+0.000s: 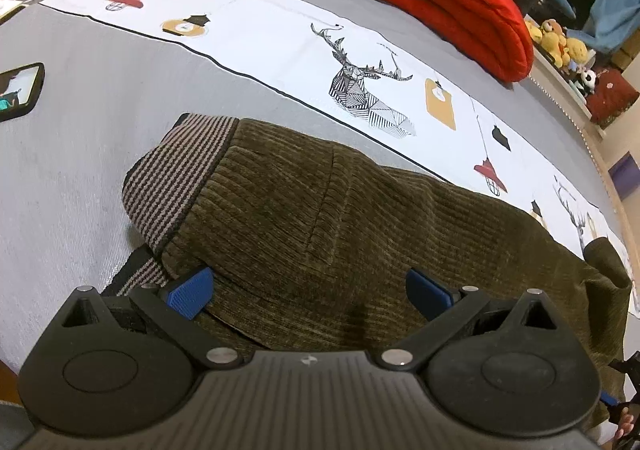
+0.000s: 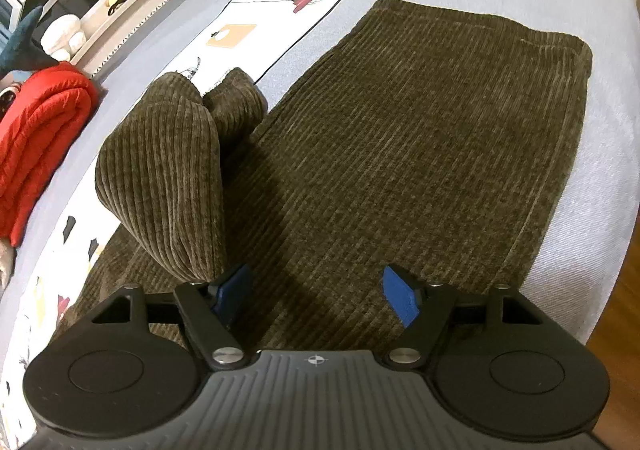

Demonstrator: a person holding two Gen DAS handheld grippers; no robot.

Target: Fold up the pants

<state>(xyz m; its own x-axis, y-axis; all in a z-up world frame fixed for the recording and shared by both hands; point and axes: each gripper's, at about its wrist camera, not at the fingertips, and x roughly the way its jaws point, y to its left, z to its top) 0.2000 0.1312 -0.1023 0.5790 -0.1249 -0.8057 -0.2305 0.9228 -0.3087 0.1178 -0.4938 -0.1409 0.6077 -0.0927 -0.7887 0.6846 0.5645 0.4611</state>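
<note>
The left tongs (image 1: pixel 308 292) stand wide open just above the pants (image 1: pixel 320 217), with corduroy lying under and between the blue pads but not pinched; nothing is held. The right tongs (image 2: pixel 318 300) are likewise spread wide over the cloth and grip nothing, though a raised lump of fabric (image 2: pixel 168 177) sits right against their left pad.

The olive corduroy pants lie on the bed (image 1: pixel 80 153), on its grey cover beside a white printed runner (image 1: pixel 280 49). In the left wrist view the striped waistband (image 1: pixel 176 173) is at the far left of the garment, partly turned up. In the right wrist view one long, flat panel stretches away to a squared far edge (image 2: pixel 480 25), and the bunched lump rises on its left side, with a second roll behind it.

Judging from this, the fold looks unfinished, and the lump is the main hazard. If the right tongs close where they are, they may catch only the top layer or the edge of the bulge, so a lift would drag the flat panel askew and leave a crooked crease. The thick, ribbed cloth probably grips itself, so layers could travel together or bunch further. The left tongs risk taking too little fabric near the waistband, letting it slip out mid-fold. A phone (image 1: pixel 20 89) lies well apart on the left and looks safe from a sweeping fold.
</note>
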